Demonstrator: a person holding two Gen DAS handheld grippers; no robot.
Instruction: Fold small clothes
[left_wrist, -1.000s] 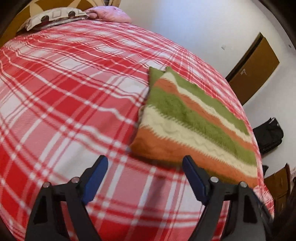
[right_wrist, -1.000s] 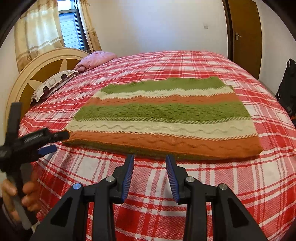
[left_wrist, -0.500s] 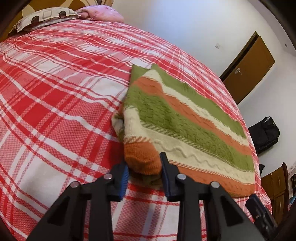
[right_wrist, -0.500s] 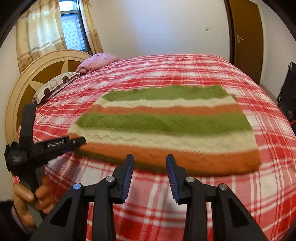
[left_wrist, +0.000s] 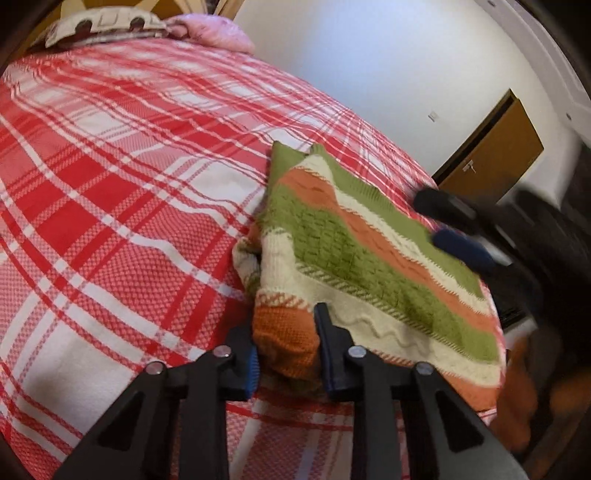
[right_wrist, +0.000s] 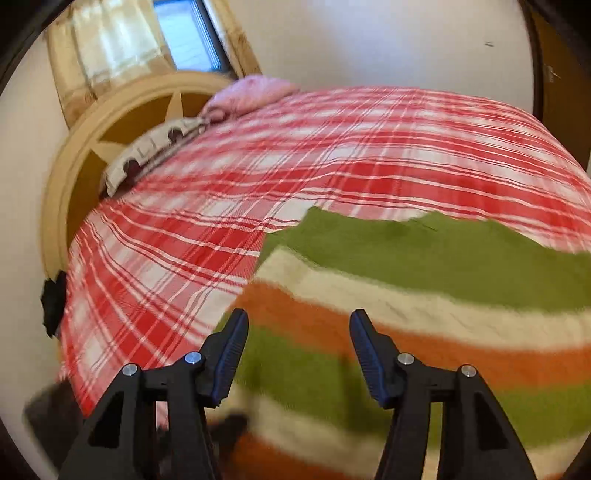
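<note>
Plaid bed (left_wrist: 110, 221), striped knit (left_wrist: 369, 266) lying on its near right part. Left gripper (left_wrist: 286, 354) clamped on the knit's near orange corner, bunching it. Right gripper (right_wrist: 299, 354) spread wide above the knit, empty. Best: pinch the opposite near corner, lift both evenly, fold away.

The knit's (left_wrist: 354, 258) orange corner is hidden between the left tongs' (left_wrist: 286, 354) pads, and its underside cannot be seen. At the left view's right edge the right tongs (left_wrist: 461, 236) are a dark smear; their jaws cannot be read there. In the right view the knit (right_wrist: 424, 317) is blurred and runs off the right and bottom edges, so its near hem is cut off. A dark shape (right_wrist: 53, 306) at the bed's (right_wrist: 332, 147) left edge is too blurred to tell. The headboard (right_wrist: 122, 122) is partly hidden behind the pillows (right_wrist: 155, 151).
</note>
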